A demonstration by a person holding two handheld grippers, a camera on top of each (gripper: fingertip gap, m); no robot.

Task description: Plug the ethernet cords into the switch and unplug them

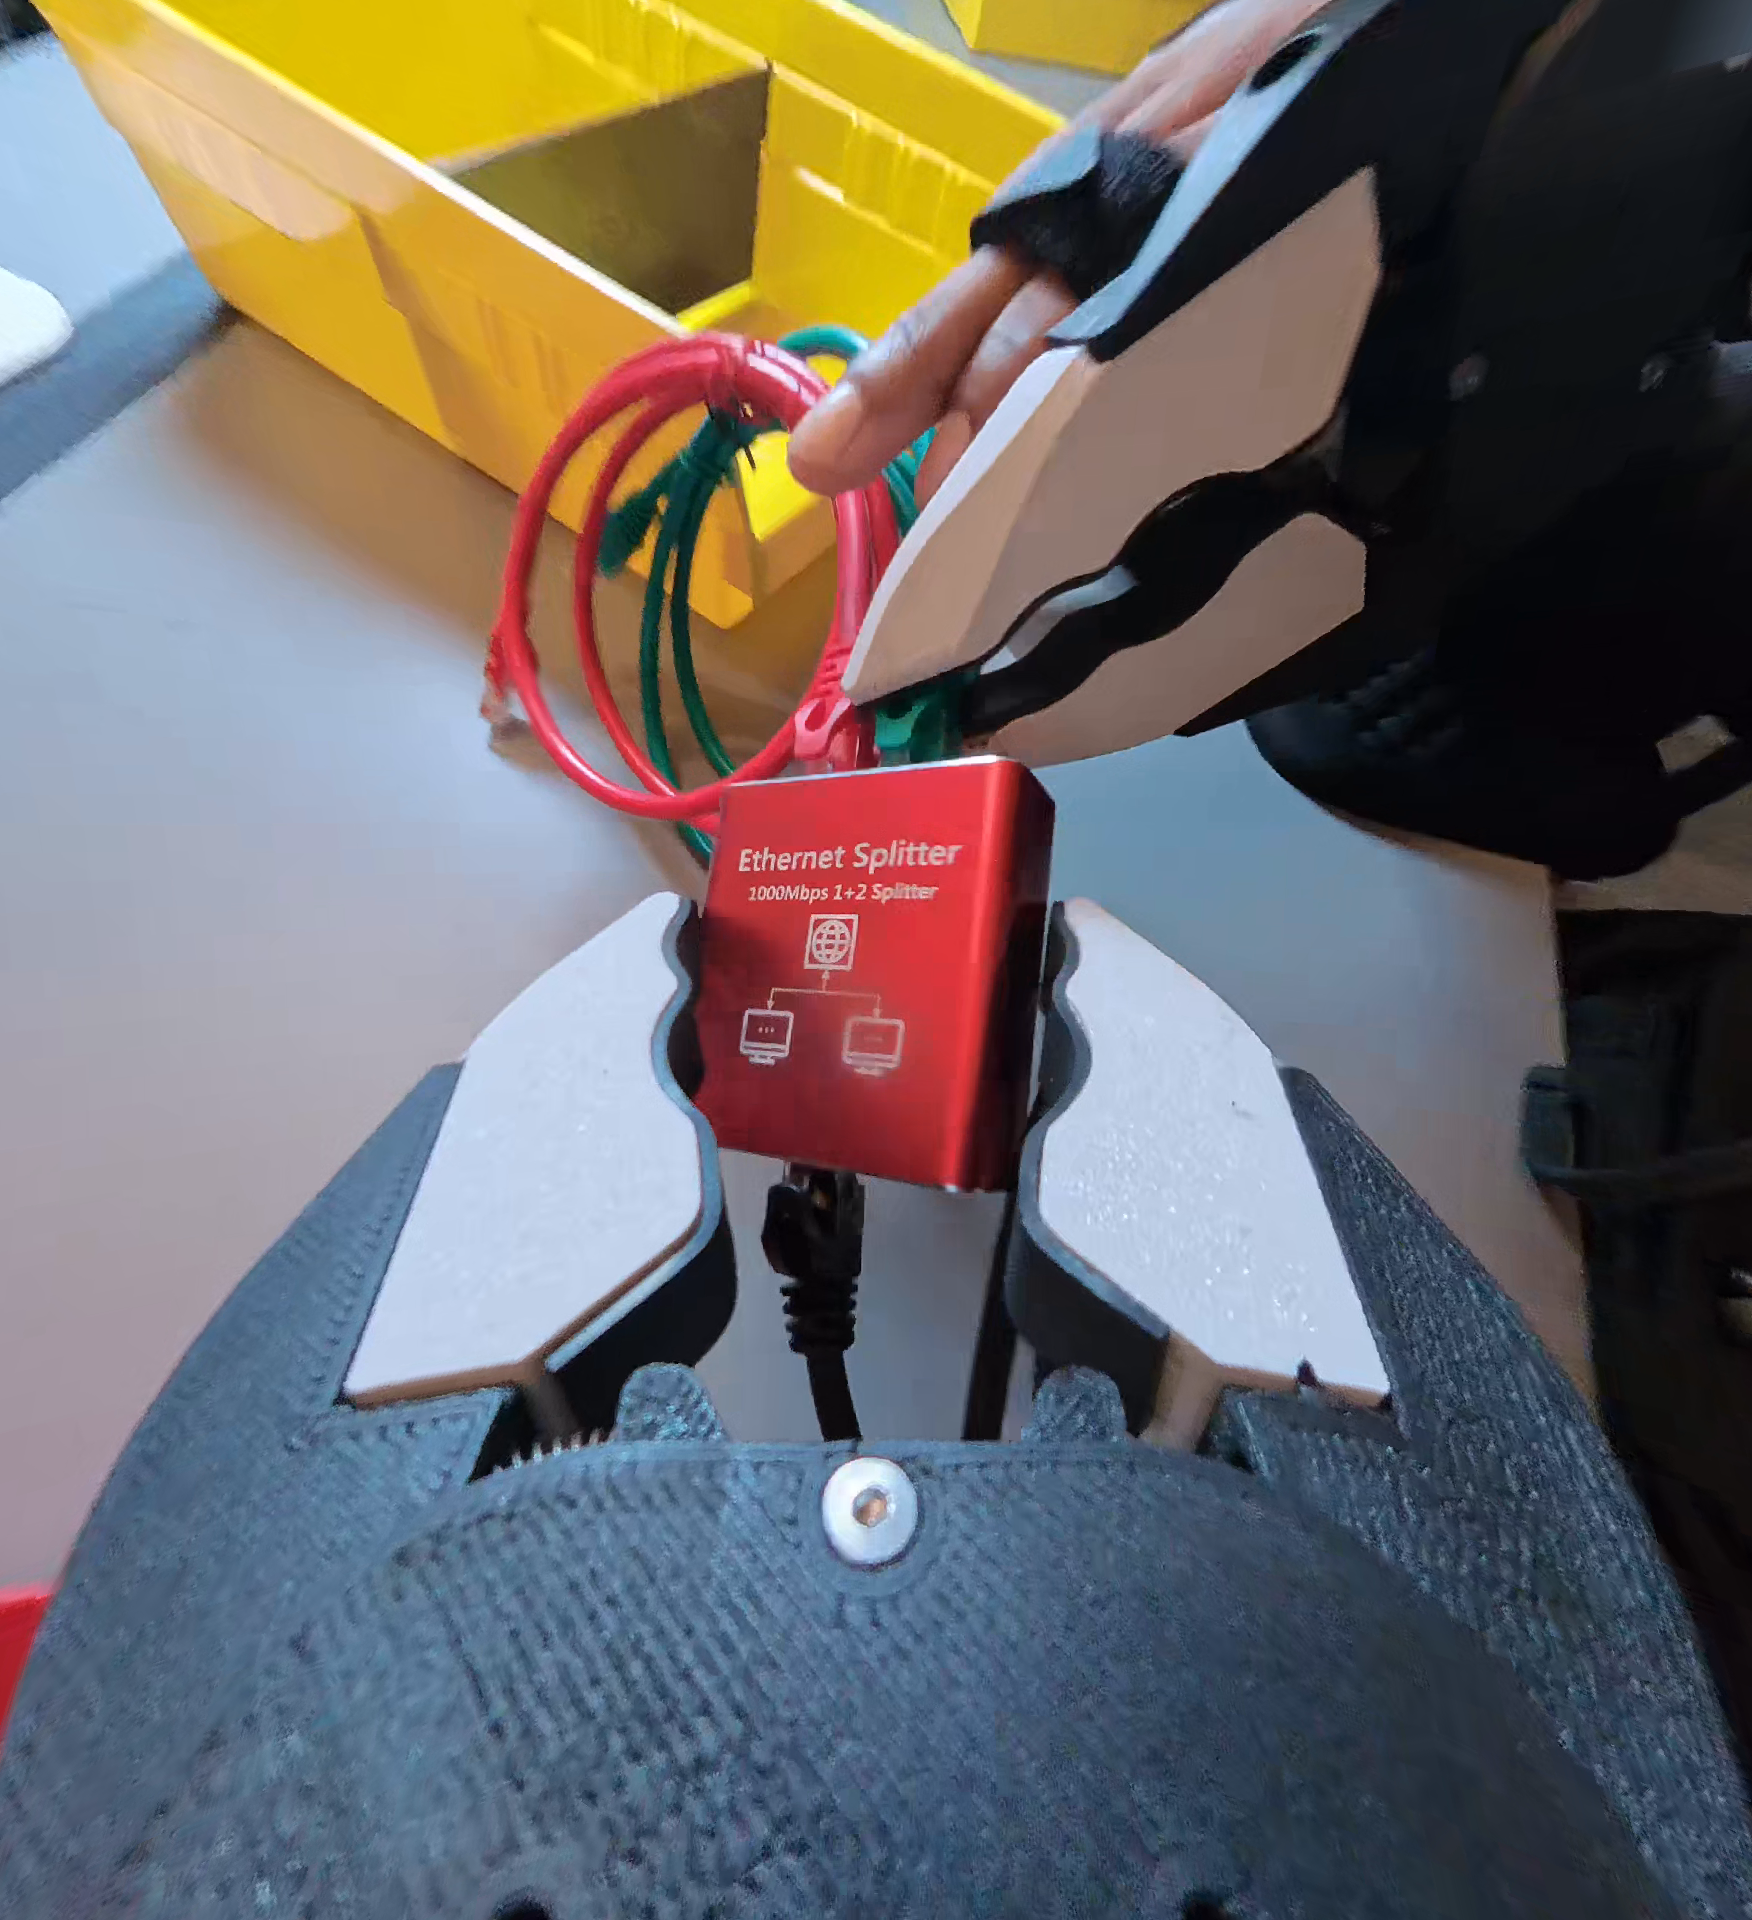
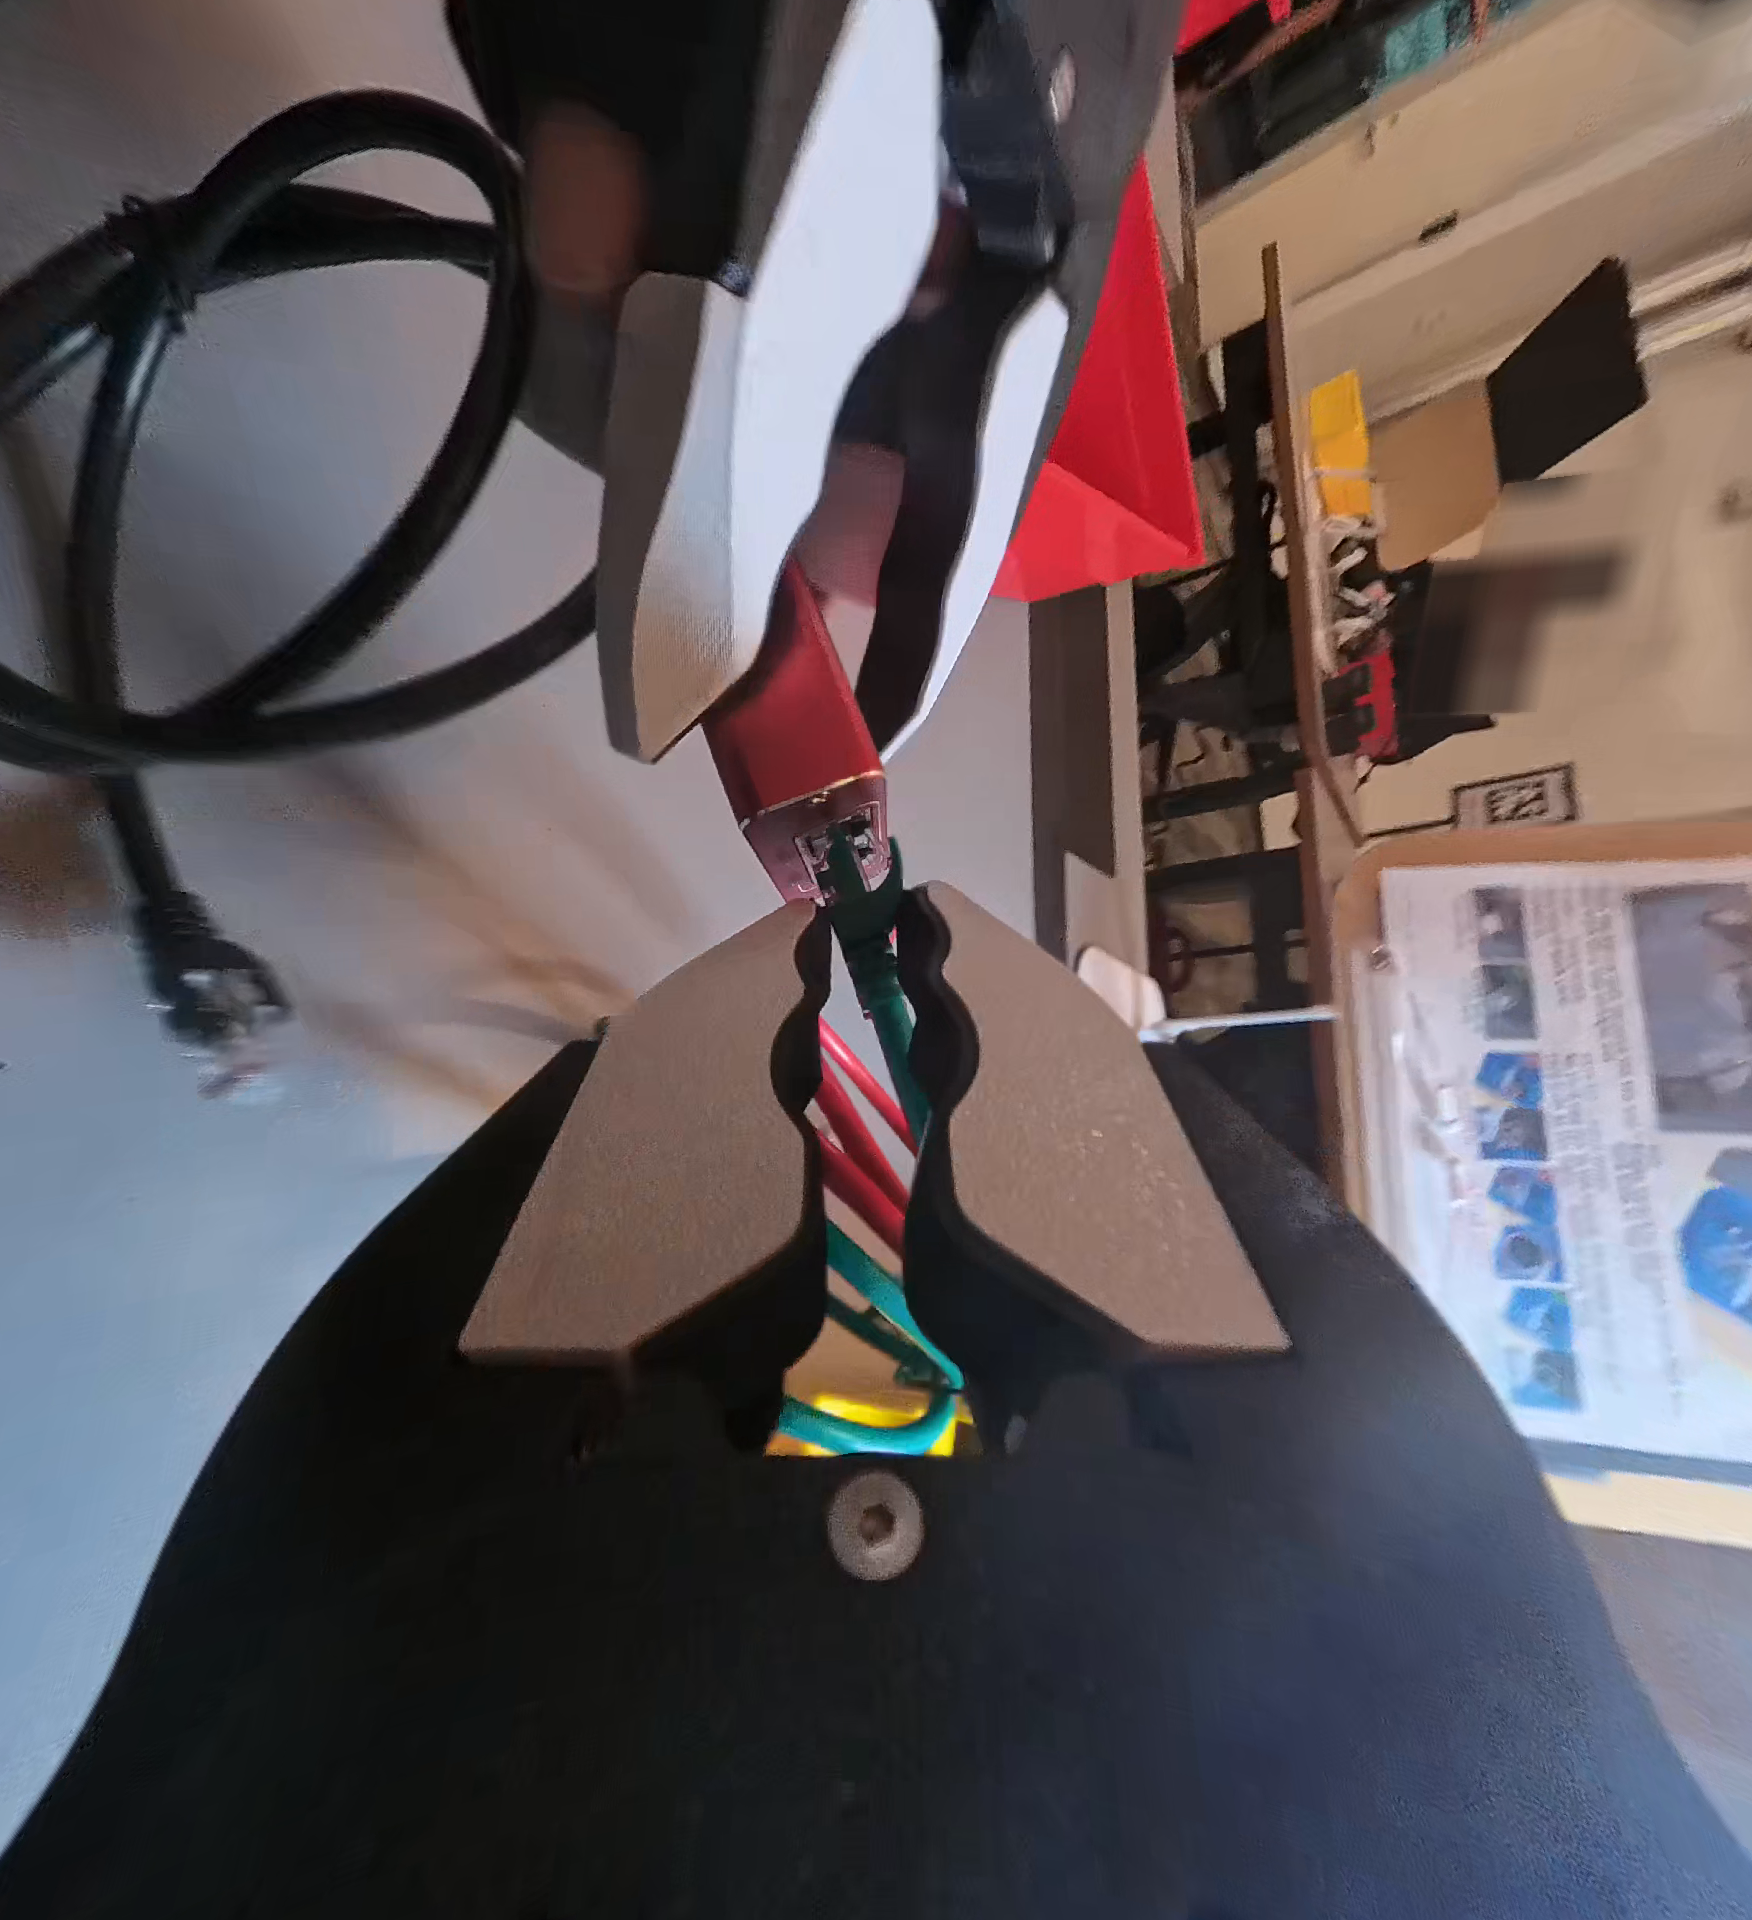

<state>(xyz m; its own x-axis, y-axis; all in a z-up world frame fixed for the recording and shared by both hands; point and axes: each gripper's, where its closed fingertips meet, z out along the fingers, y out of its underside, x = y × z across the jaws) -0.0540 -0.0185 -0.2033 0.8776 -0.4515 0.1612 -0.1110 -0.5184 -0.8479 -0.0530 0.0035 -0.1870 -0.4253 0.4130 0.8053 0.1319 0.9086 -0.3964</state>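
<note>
Red metal switch box [image 1: 877, 977], lifted above the grey tabletop [image 1: 228, 727], sits clamped in the jaws of your left gripper [image 1: 867, 1039]. Your right gripper [image 2: 856, 935] has its jaws narrowed on the green ethernet cord [image 2: 877, 982] at its plug, seated in a far-end port. The red ethernet cord [image 1: 581, 582] seems plugged alongside; a black cord [image 1: 815, 1278] enters the near end. Unplugging seems to remain. The box face carries white lettering and icons, not reproduced here.

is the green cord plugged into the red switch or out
In. The green cord's plug sits inside a port on the red switch, with the right tongs closed on it just behind.
</note>
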